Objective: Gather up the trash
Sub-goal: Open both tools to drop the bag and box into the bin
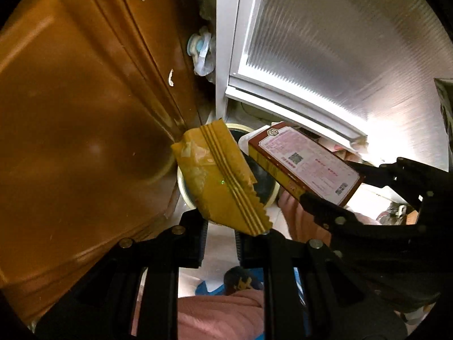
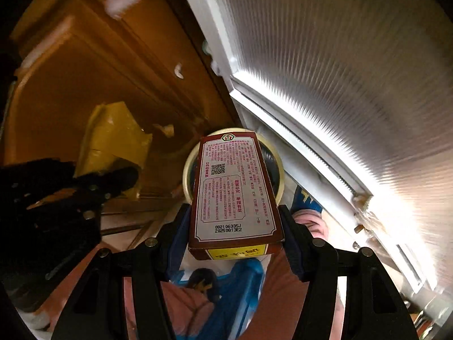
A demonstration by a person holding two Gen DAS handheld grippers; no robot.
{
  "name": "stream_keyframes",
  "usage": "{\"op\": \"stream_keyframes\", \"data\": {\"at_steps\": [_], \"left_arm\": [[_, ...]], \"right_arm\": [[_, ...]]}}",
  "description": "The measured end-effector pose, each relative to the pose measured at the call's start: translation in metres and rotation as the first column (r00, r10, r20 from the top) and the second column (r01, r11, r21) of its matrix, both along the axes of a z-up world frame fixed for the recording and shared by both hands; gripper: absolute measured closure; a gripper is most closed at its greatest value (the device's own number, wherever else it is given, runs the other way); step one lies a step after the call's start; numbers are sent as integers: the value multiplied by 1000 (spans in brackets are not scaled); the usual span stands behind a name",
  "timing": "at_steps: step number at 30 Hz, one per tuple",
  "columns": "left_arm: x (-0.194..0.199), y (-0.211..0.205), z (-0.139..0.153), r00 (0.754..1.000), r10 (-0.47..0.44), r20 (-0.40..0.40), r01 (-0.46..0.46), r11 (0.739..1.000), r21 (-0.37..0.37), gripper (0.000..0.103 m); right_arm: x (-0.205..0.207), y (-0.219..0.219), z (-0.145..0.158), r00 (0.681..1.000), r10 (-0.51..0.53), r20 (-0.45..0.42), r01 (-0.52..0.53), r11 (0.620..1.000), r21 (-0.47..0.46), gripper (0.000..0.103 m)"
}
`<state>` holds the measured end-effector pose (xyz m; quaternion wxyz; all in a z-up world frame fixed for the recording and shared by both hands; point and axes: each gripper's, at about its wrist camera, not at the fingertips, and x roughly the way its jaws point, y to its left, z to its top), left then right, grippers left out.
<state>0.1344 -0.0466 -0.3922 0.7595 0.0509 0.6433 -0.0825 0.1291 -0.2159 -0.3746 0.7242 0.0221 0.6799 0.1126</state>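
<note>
The left gripper (image 1: 219, 236) is holding a yellow wrapper (image 1: 218, 175) by its lower zigzag-cut edge. The wrapper is crumpled, with raised ribs running along one side, and it is sticking up and forward from the jaws. In the left wrist view the wrapper is overlapping the cream rim of a round bin (image 1: 184, 187), whose dark inside is showing behind it. In the right wrist view the same wrapper (image 2: 113, 138) is appearing to the left, in front of the brown wooden door (image 2: 85, 70), with the left gripper (image 2: 113, 181) below it.

The right gripper (image 2: 236, 238) is clamping a red-brown carton (image 2: 235, 187) between its blue pads (image 2: 291, 243). The jaws are pressing on the two long sides near the carton's near end. The printed white label, with a QR code and date stamp, is facing the camera. The far end of the carton is lying over the bin opening (image 2: 189, 170). In the left wrist view the carton (image 1: 305, 164) is sitting just right of the wrapper, apart from it, with the right gripper (image 1: 339, 187) behind it.

A white-framed ribbed glass panel (image 1: 339, 42) is standing right of the wooden door (image 1: 70, 113). Pink fabric and a blue item are showing below both grippers.
</note>
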Motion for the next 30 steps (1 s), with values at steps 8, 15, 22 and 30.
{"op": "stream_keyframes", "data": {"at_steps": [8, 15, 22, 30], "left_arm": [[39, 2, -13, 999, 17, -37, -15, 998, 56, 70], [41, 1, -12, 1000, 7, -30, -5, 998, 65, 46], [43, -3, -5, 1000, 6, -5, -5, 998, 56, 46], [21, -3, 41, 998, 6, 61, -8, 1000, 30, 46]], "right_arm": [[13, -3, -31, 997, -59, -41, 61, 997, 47, 42], [20, -18, -44, 994, -98, -50, 100, 994, 35, 41], [20, -19, -30, 994, -104, -39, 105, 994, 32, 39], [10, -11, -5, 994, -107, 3, 106, 994, 24, 39]]}}
